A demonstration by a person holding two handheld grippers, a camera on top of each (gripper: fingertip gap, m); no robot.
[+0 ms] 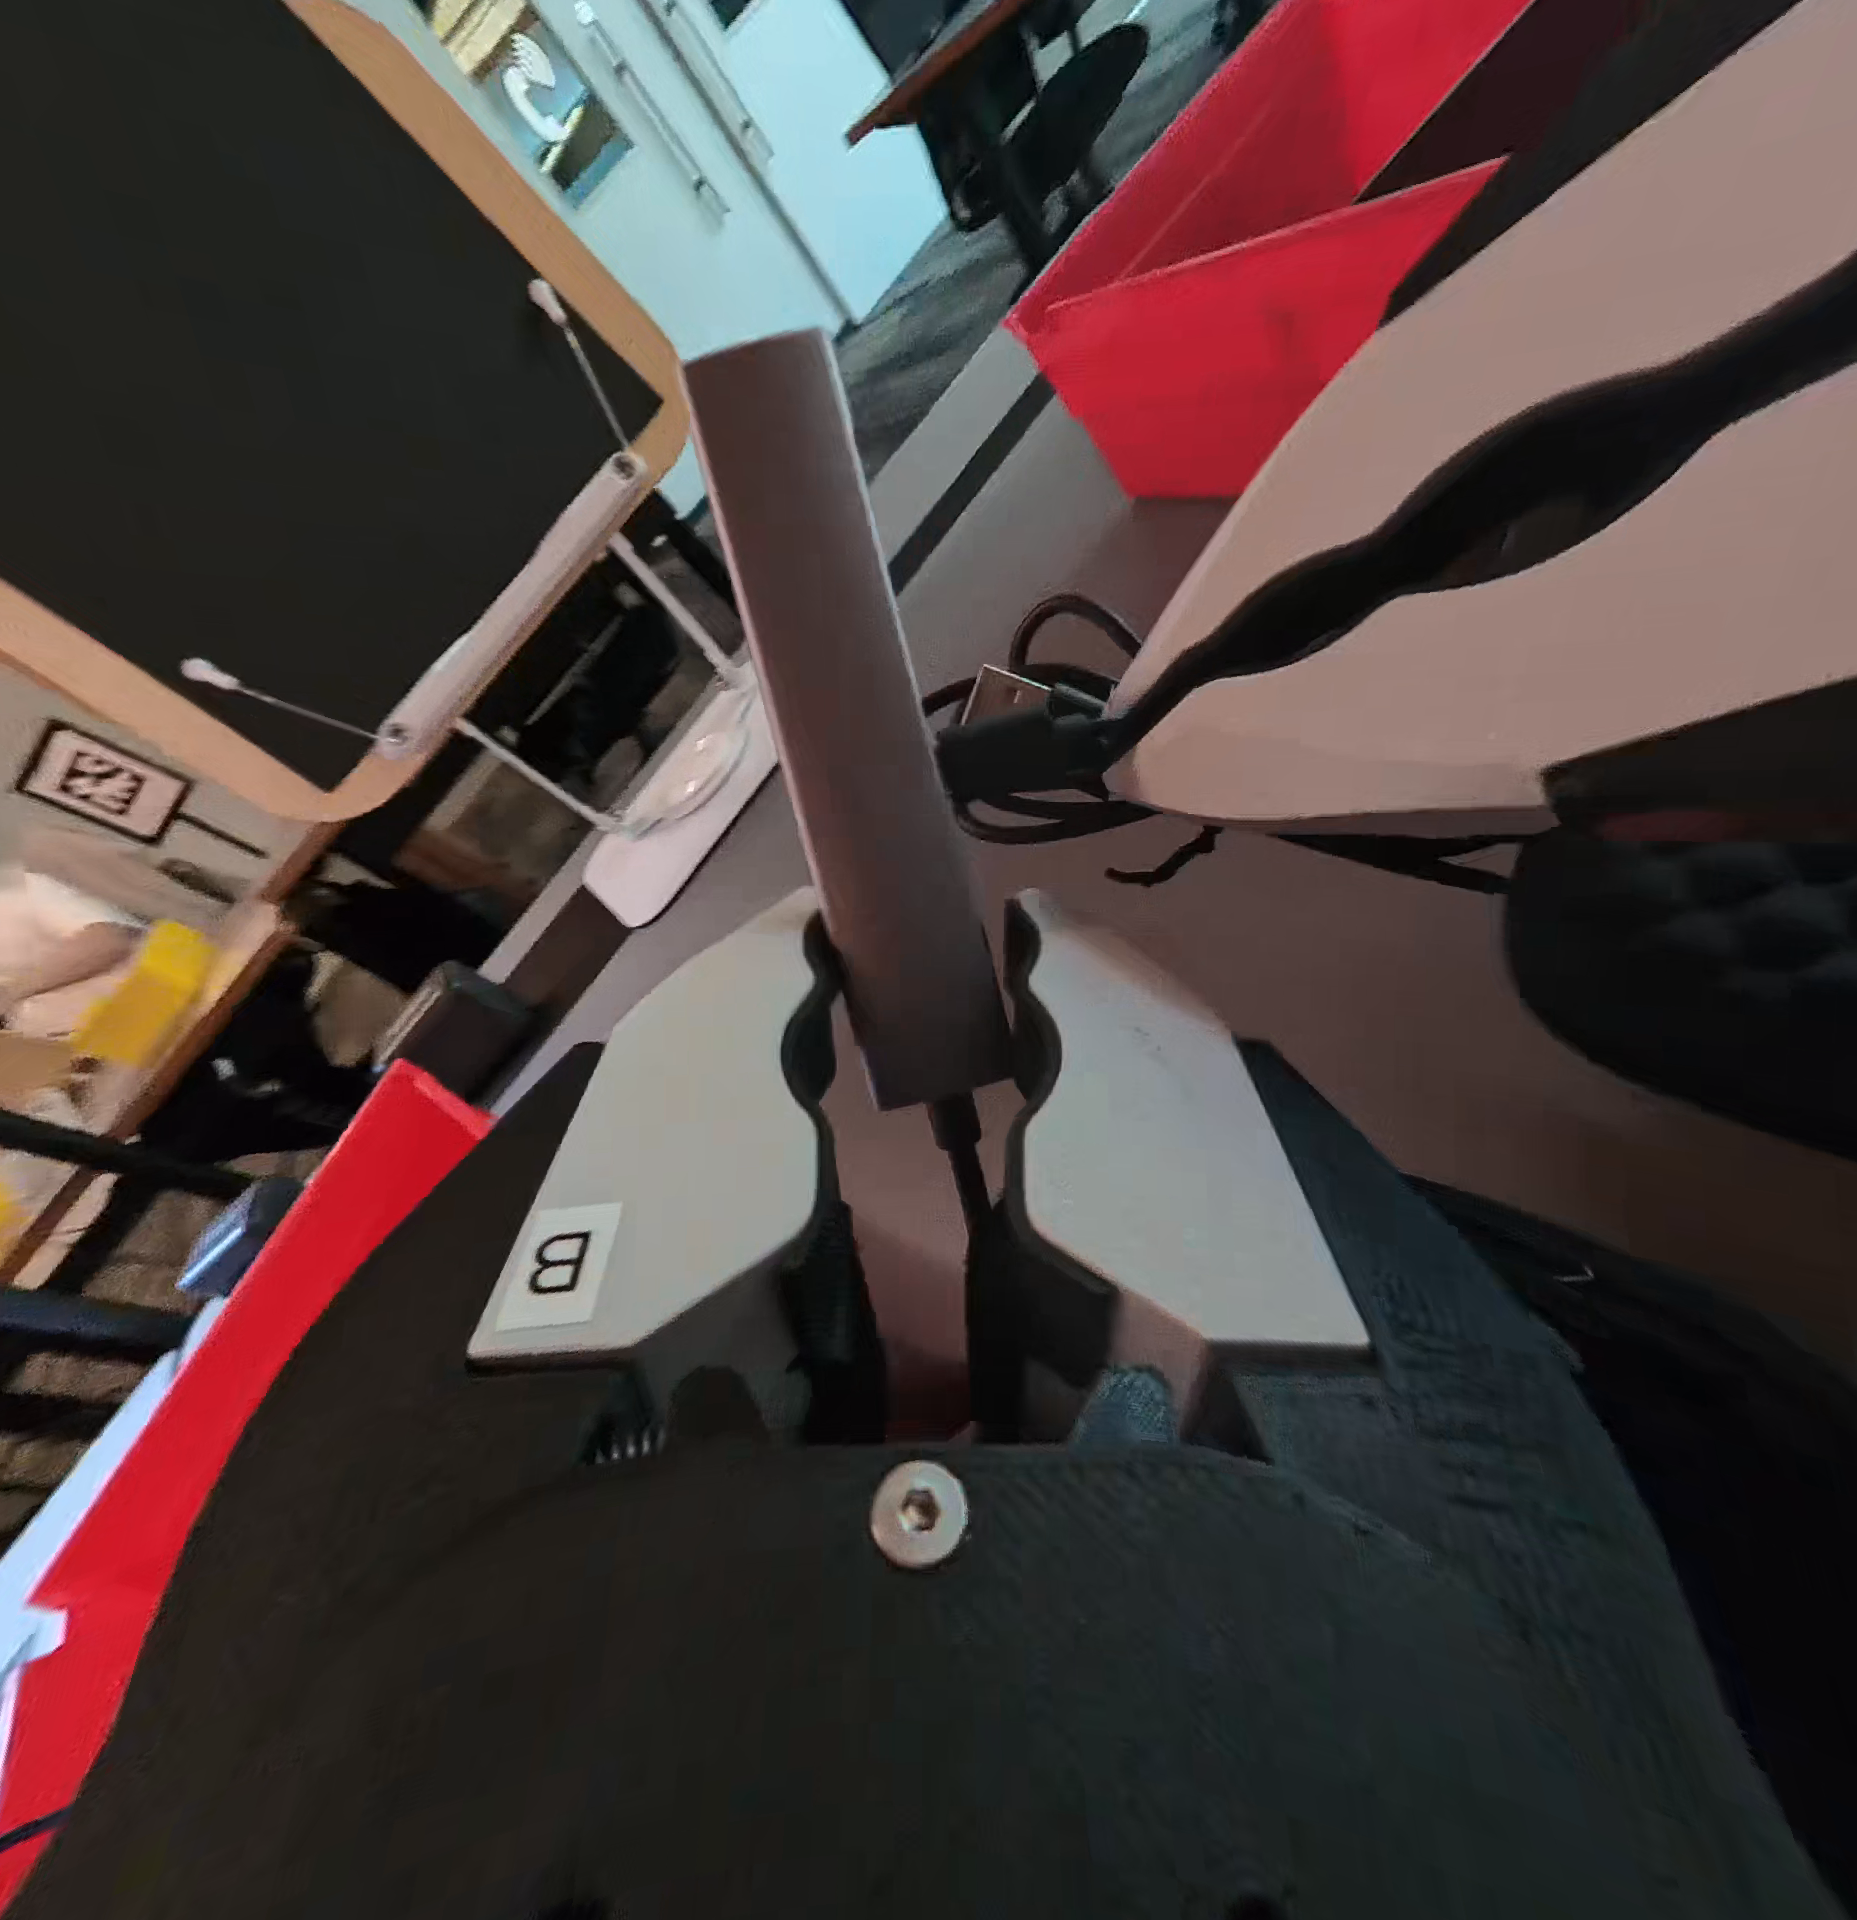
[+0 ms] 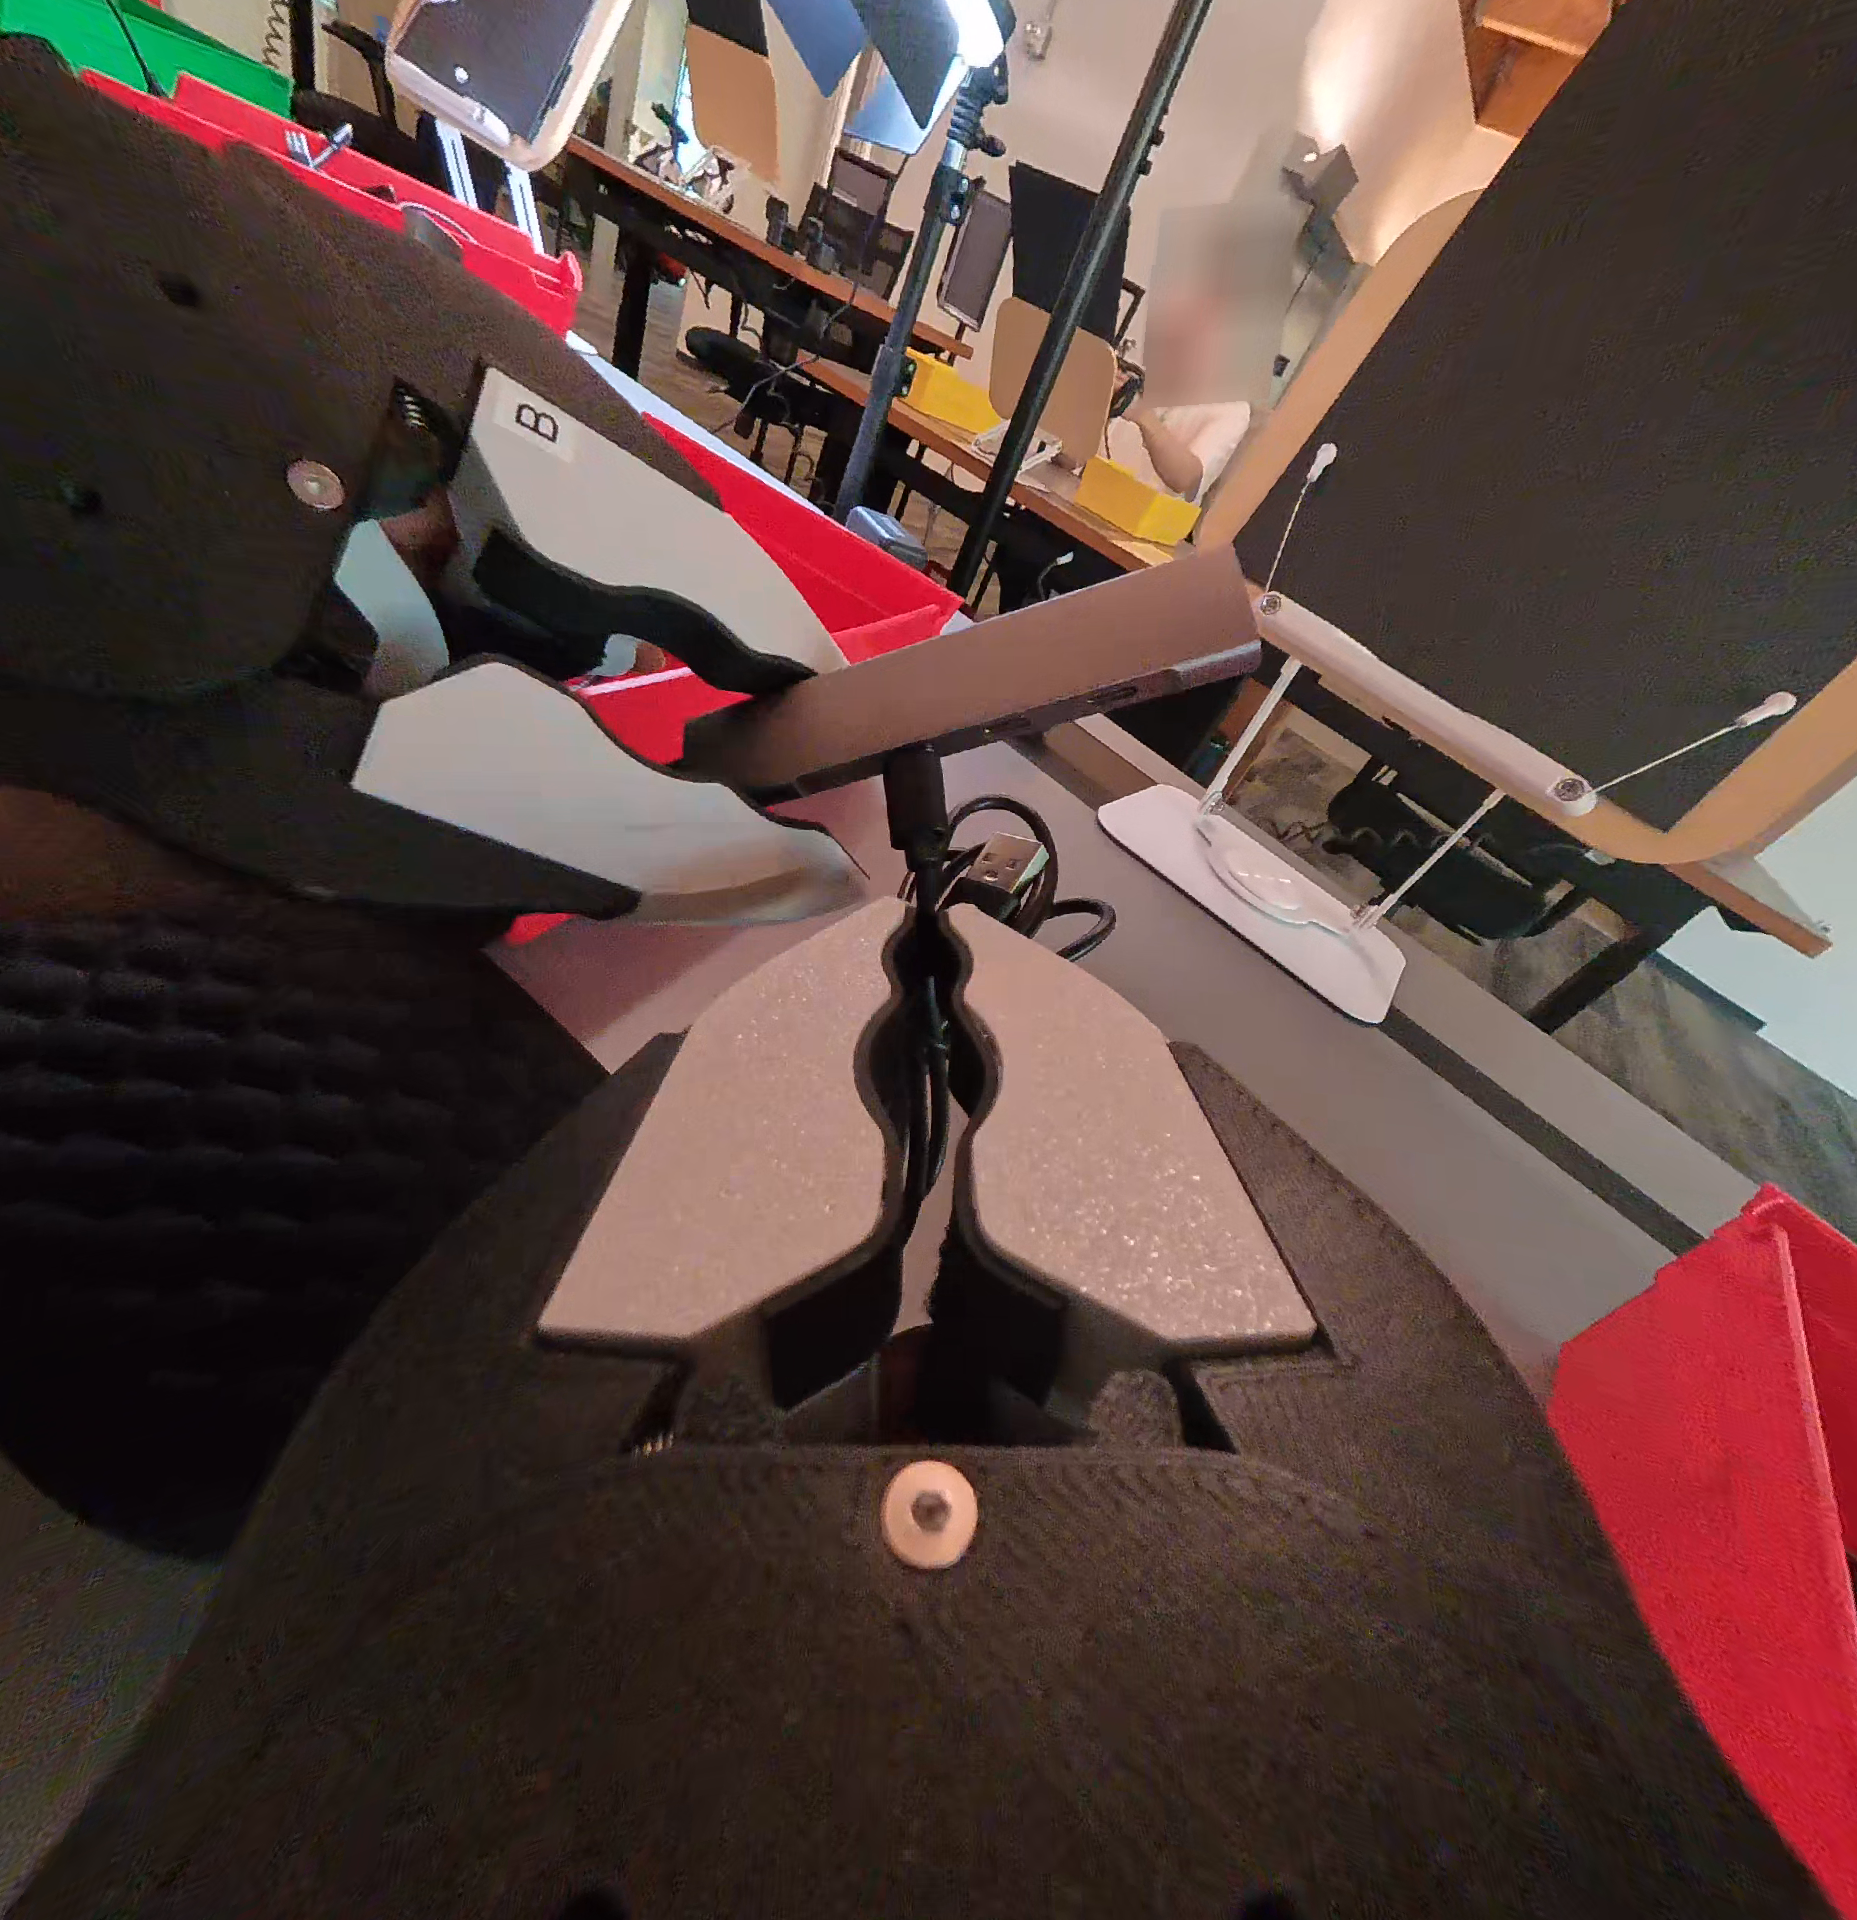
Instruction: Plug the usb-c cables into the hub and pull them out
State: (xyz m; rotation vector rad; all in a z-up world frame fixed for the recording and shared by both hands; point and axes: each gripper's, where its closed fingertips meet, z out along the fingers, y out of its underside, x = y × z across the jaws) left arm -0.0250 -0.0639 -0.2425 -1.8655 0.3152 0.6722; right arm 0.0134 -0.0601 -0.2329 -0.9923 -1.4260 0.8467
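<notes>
Two grippers over one grey table (image 2: 1319,1060): left gripper (image 1: 919,997) closed on one grey hub (image 1: 841,675) jutting beyond its fingers, right gripper (image 2: 929,966) pinched on one black usb-c cable (image 2: 929,1039), plug (image 2: 913,795) seated in the hub's edge just past the fingertips.

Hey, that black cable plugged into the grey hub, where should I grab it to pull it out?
Grip the stiff black plug just below the hub, from underneath, pulling straight away from its edge. The right gripper pinches the thin cable lower down, which would likely just bend. The left gripper holds the hub.
</notes>
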